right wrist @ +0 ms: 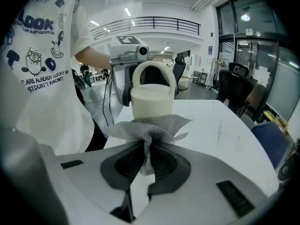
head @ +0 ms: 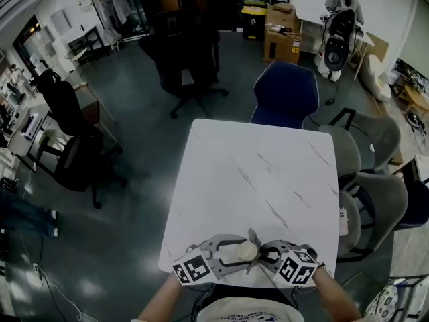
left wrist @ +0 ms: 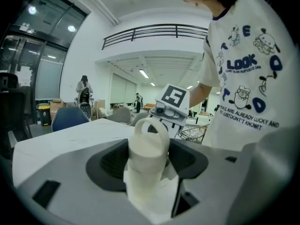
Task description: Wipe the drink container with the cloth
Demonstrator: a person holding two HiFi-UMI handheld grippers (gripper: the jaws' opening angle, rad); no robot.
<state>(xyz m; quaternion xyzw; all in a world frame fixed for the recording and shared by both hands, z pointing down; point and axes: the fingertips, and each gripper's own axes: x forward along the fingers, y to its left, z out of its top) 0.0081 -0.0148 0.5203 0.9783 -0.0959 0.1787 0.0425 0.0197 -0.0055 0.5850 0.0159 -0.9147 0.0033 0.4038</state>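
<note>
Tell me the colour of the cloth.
Grey, finely woven; the cloth shows best in the right gripper view.

A white marbled table (head: pixel 255 180) has a blue chair (head: pixel 285 96) at its far edge and grey chairs (head: pixel 375 200) along one side, with black office chairs (head: pixel 184 59), cardboard boxes (head: pixel 281 35) and a person (head: pixel 343 5) farther back.

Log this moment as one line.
left hand-held gripper: shut on cream loop-handled drink container | right hand-held gripper: shut on grey woven cloth, against container
</note>
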